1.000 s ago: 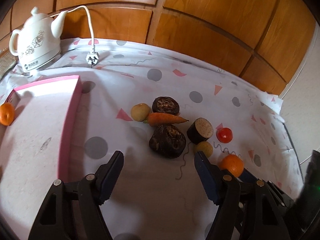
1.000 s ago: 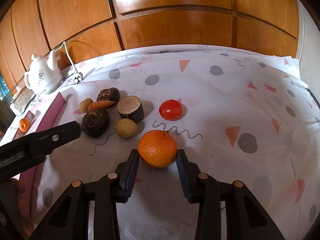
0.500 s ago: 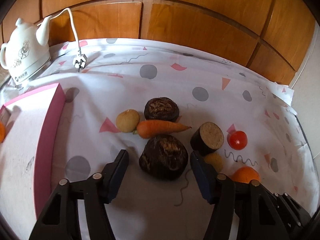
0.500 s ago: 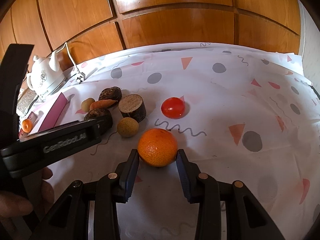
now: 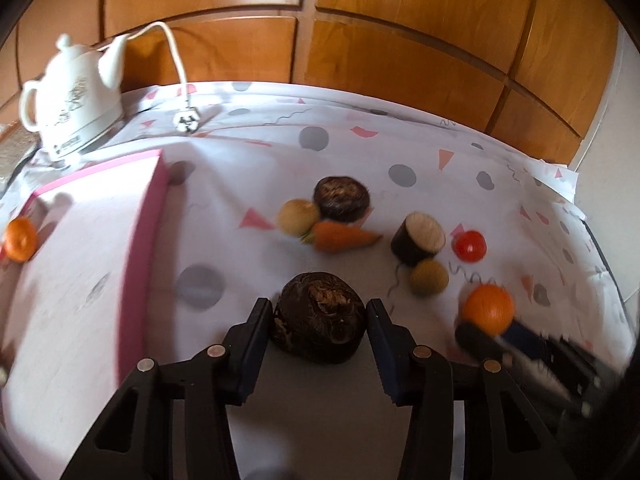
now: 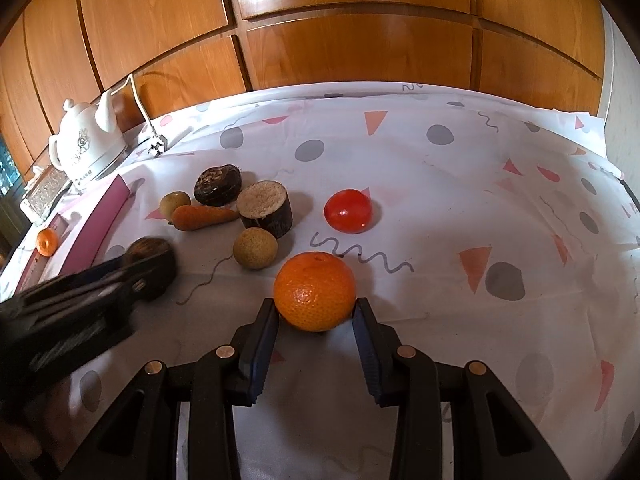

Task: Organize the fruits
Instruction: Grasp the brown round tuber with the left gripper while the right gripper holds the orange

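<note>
A dark brown root (image 5: 320,320) sits between the pads of my left gripper (image 5: 319,306). The jaws are closing and both pads touch its sides. It is apart from the carrot (image 5: 344,236). In the right wrist view this root (image 6: 148,250) and the left gripper look blurred. My right gripper (image 6: 315,308) is shut on a large orange (image 6: 314,290) that rests on the cloth. A pink-edged tray (image 5: 156,208) at the left holds a small orange (image 5: 20,238).
On the patterned cloth lie a tan fruit (image 5: 298,216), a second dark root (image 5: 340,198), a cut dark stump (image 5: 418,238), a tomato (image 5: 470,246) and a greenish round fruit (image 5: 430,276). A white kettle (image 5: 72,96) with its plug (image 5: 186,122) stands far left. Wooden panels back the table.
My left gripper moved in around the dark root and narrowed its jaws onto it. The root has shifted away from the carrot. The right gripper and its orange stayed put.
</note>
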The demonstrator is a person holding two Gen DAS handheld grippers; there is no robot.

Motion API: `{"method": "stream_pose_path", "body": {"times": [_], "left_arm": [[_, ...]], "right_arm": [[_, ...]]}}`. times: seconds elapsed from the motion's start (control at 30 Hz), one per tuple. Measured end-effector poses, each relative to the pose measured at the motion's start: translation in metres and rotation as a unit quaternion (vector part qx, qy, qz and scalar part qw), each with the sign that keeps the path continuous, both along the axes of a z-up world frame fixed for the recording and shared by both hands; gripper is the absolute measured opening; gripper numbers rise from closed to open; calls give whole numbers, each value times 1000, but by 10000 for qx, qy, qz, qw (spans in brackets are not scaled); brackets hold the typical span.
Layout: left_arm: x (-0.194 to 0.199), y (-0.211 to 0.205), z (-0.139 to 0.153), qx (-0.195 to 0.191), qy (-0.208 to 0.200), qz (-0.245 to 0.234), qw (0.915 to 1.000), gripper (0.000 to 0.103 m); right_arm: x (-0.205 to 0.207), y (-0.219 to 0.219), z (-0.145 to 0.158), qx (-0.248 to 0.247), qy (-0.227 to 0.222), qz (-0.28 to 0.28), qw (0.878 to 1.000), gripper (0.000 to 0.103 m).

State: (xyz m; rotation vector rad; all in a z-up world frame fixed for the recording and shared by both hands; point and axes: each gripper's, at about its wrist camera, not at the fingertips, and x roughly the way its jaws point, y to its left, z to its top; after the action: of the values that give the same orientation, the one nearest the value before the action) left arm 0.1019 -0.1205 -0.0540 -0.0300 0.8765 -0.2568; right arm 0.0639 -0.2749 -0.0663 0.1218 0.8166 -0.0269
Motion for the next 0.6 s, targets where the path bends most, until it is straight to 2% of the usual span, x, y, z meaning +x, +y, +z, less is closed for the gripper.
{"method": "stream_pose_path", "body": {"times": [0.27, 0.4, 0.6], "left_arm": [[-11, 7, -11, 9, -149, -26, 9999, 49], [-12, 2, -12, 208, -224, -39, 9995, 49], [-13, 3, -13, 182, -247, -43, 9995, 49]], "right_arm": [[1, 4, 0, -146, 23, -6, 9999, 39], [1, 6, 0, -227, 27, -14, 9997, 39], [1, 8, 0, -286, 31, -22, 9996, 39]]}}
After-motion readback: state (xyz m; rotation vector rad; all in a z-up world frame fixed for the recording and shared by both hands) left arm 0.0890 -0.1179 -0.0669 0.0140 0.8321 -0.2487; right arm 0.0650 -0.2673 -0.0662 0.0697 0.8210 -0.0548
